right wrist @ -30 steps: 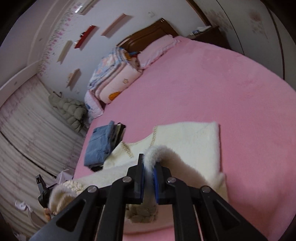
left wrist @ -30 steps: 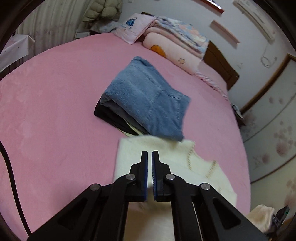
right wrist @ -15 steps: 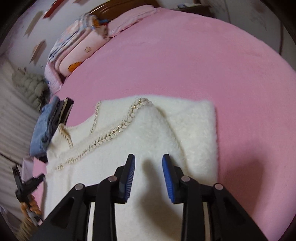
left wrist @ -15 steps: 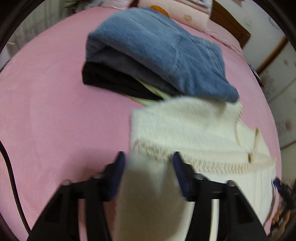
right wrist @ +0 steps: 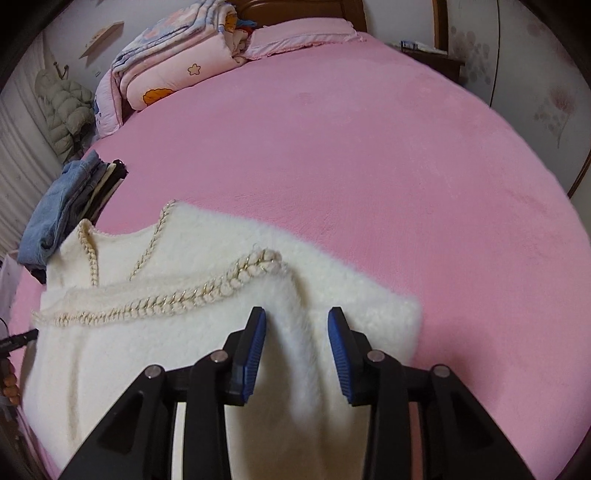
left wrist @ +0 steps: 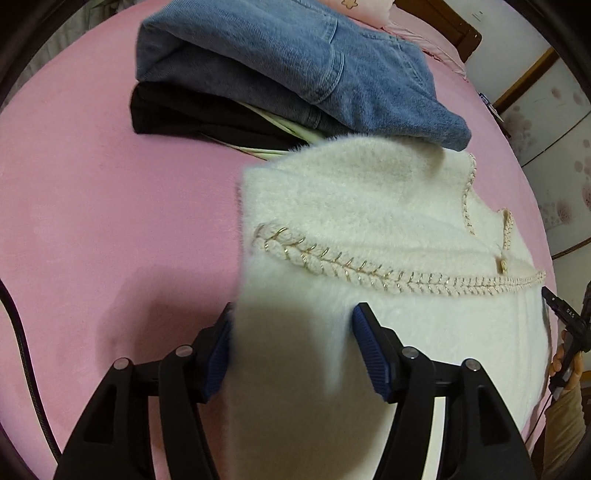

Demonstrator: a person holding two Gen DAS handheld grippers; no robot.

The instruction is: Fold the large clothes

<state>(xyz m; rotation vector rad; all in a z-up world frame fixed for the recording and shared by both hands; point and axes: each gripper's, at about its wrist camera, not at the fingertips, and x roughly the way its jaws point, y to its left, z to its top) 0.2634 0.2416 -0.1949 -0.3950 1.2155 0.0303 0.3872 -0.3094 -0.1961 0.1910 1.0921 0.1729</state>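
Bedroom with a big bed (right wrist: pixel 369 155) covered in a fuzzy pink blanket, a wooden headboard (right wrist: pixel 295 9) at the far end and a pile of folded quilts (right wrist: pixel 177 66) stacked against it. A puffy pale jacket (right wrist: pixel 66 110) hangs off to the side near the curtains.

The cream fluffy sweater (left wrist: pixel 369 229) lies folded on the bed at the near edge, braided gold-and-cream trim (left wrist: pixel 369 275) running across the top layer. Its far edge sits just beside — maybe touching — a stack of already folded clothes: blue denim jeans (left wrist: pixel 295 66) on top, a black garment (left wrist: pixel 192 114) underneath, with a sliver of something pale between them.

Left tool (left wrist: pixel 291 350) has its blue-padded fingers spread wide, and a blurry flap of the sweater sits in the gap between them — not pinched, the pads are clear of the fabric on both sides as far as I can tell. Right tool (right wrist: pixel 297 350) is spread apart too, with a raised ridge of the sweater's fluff running up between its fingers. From the right wrist view the sweater (right wrist: pixel 221 295) is near the bed's corner, the jeans stack (right wrist: pixel 62 214) at its left.
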